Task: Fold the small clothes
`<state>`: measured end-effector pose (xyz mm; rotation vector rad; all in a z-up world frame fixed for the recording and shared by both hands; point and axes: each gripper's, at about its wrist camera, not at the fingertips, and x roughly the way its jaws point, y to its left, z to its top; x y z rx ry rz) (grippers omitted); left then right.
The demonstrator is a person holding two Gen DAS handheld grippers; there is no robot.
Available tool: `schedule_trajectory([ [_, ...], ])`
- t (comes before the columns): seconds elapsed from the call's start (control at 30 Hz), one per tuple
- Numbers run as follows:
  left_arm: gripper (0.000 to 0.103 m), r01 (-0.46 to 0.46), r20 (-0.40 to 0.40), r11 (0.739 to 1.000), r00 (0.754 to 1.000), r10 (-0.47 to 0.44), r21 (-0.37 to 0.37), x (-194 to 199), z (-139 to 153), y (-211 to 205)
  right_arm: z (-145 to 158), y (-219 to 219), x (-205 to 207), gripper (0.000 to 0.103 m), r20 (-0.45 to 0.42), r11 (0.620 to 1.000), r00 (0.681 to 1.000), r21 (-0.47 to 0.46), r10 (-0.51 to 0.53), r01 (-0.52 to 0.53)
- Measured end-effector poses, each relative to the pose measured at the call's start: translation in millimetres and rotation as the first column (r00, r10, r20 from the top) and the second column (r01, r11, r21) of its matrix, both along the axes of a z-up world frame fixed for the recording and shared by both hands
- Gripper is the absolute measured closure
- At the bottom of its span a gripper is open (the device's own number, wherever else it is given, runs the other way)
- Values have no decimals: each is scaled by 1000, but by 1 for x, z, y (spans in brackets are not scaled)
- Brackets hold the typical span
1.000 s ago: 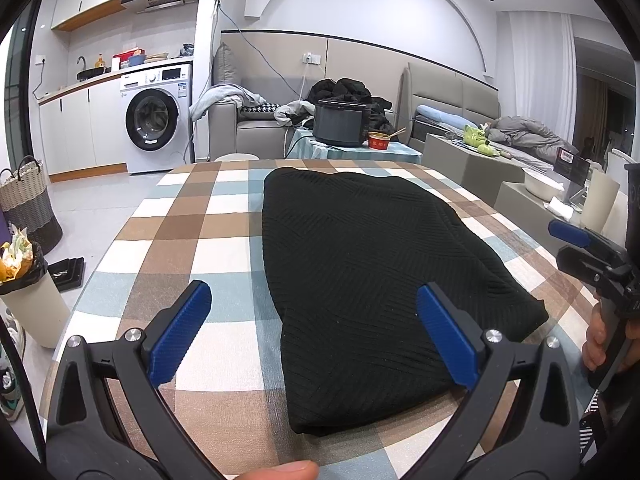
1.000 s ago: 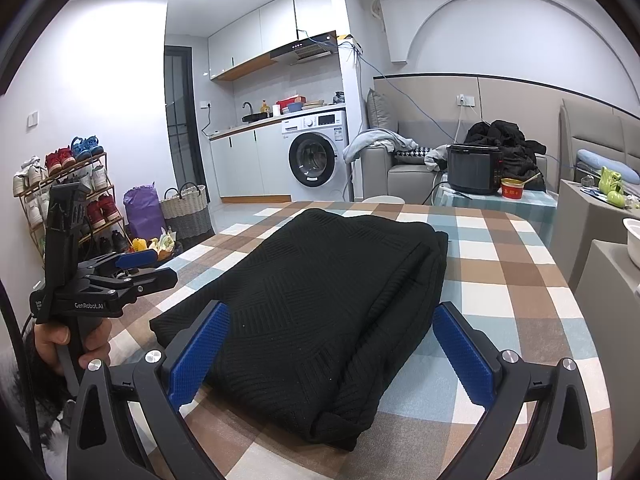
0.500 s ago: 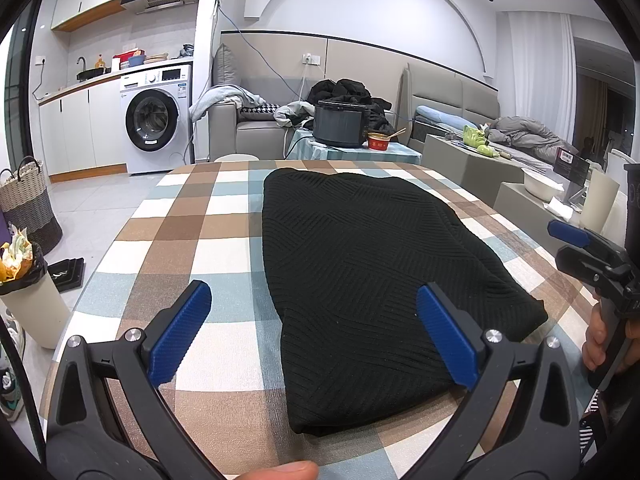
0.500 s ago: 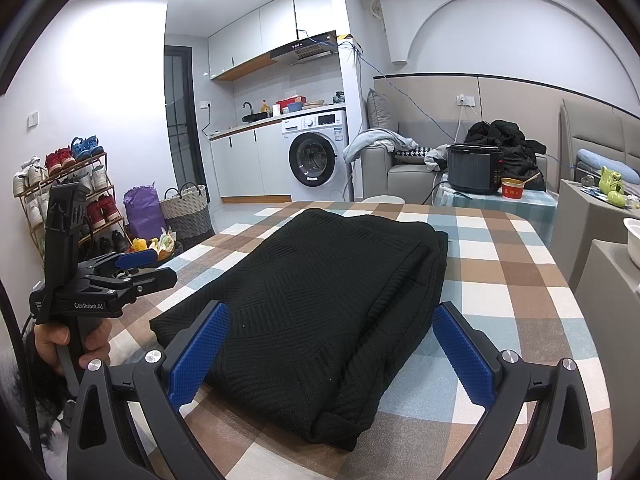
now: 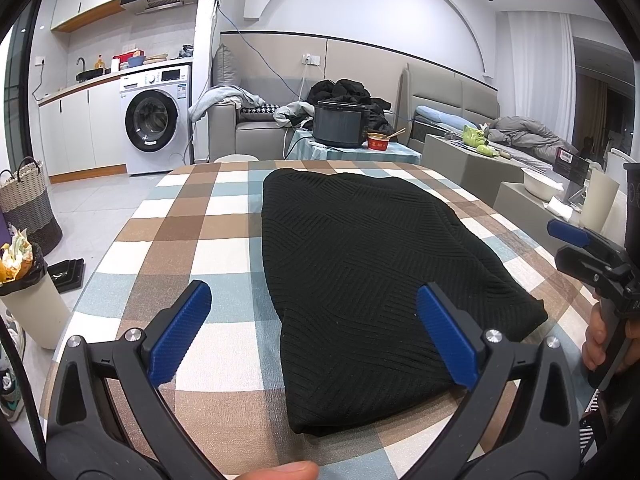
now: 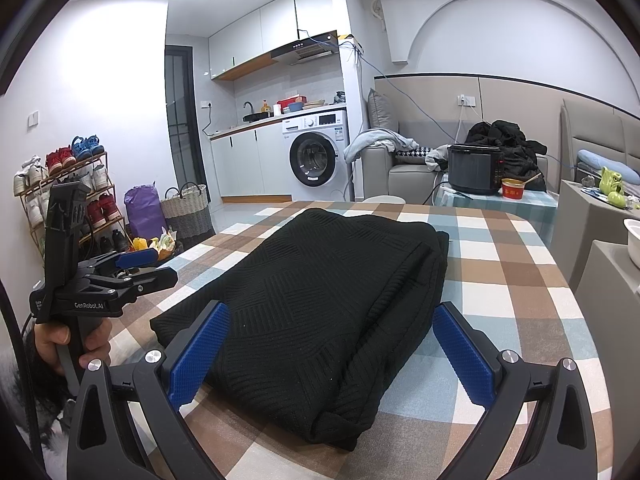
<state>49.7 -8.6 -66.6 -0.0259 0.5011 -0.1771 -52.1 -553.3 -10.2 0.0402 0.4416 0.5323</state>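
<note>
On the checked tablecloth (image 5: 224, 208) lay a black knitted sweater (image 5: 360, 272), folded lengthwise into a long, narrow shape that ran from the near edge of the table toward the far one. In the right wrist view the sweater (image 6: 320, 308) showed stacked layers along its right side, with a rolled corner at the near end; how many layers lay inside could not be made out. Its sleeves and neckline were hidden in the fold.

The left gripper (image 5: 316, 332) hung just above the near end of the table with its jaws spread wide and nothing between the blue pads (image 5: 180, 336); the sweater's left border sat between them, untouched. A fingertip (image 5: 280, 470) was cut off at the bottom edge. The right gripper (image 6: 328, 356) was likewise spread wide and empty, straddling the sweater's near end without contact. Each gripper appeared at the margin of the other's view, clasped by a hand (image 6: 64, 344) and partly cropped.

Bare cloth stretched left of the sweater and along its right side. Beyond the far edge stood a washing machine (image 5: 156, 120) and a black cooker (image 5: 338, 122).
</note>
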Motion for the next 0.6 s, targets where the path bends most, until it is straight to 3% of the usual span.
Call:
schedule_trajectory([
  [0.6,1,-1,4,1000,1000,1,2,-1,0,-2,0,1,0,0,0,1000,1000,-1,-1,1],
])
